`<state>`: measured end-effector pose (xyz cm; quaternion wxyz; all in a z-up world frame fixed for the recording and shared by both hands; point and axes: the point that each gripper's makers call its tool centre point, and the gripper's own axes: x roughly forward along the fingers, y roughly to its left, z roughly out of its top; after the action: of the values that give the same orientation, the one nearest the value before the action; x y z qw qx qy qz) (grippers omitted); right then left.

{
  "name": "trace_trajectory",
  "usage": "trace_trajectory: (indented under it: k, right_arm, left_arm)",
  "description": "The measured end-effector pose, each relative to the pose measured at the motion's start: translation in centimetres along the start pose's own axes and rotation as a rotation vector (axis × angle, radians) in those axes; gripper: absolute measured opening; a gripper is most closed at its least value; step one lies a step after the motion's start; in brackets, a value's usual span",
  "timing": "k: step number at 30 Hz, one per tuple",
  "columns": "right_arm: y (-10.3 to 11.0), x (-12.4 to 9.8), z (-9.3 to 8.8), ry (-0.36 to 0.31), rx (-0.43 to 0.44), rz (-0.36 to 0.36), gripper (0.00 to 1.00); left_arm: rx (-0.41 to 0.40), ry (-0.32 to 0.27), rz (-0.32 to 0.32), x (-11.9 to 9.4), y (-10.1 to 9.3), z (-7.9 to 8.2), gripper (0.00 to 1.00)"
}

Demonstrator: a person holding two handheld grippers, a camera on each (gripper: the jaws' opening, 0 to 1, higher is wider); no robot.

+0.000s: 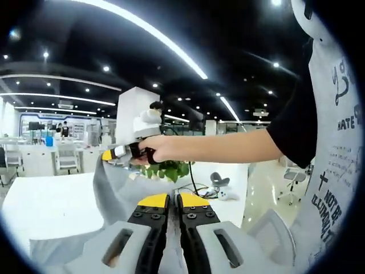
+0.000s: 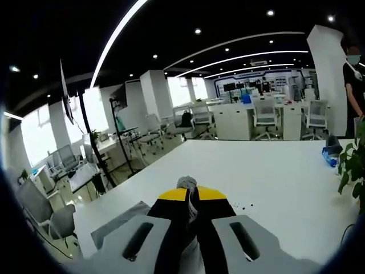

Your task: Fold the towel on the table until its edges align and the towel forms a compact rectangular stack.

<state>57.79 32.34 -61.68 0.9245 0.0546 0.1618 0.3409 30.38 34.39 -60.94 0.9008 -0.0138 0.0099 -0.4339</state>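
Note:
The grey towel (image 1: 117, 191) is lifted off the white table (image 1: 51, 205) and stretched between both grippers. In the left gripper view my left gripper (image 1: 173, 200) has its yellow-tipped jaws pressed together on a towel edge, with cloth running between them. Up and to the left, the right gripper (image 1: 118, 153), held in a person's hand (image 1: 157, 149), pinches another towel corner. In the right gripper view my right gripper (image 2: 191, 195) is shut on a bunched bit of towel (image 2: 186, 183). More grey cloth (image 2: 114, 225) hangs below its jaws over the table (image 2: 256, 171).
A potted green plant (image 1: 168, 170) stands behind the towel, and its leaves (image 2: 353, 162) reach in at the right edge. A small blue object (image 2: 331, 154) lies near it. A black stand (image 2: 97, 148) and office chairs sit beyond the table's left edge. A person's torso (image 1: 333, 171) is on the right.

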Motion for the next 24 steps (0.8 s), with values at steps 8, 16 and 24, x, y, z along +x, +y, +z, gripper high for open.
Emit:
trace_trajectory:
  k: [8,16,24]
  right_arm:
    - [2.2,1.3,0.6,-0.003,0.001,0.023,0.02]
    - [4.9,3.2,0.1,0.004,0.001,0.063,0.02]
    - [7.2,5.0,-0.9,0.027,-0.002,0.103,0.02]
  left_arm:
    - [-0.003,-0.007,0.067,-2.3,1.9,0.1,0.06]
    - [-0.01,0.0,0.124,-4.3,3.1,-0.3,0.06]
    - [-0.026,0.021,0.185,-6.3,4.5,-1.3,0.06]
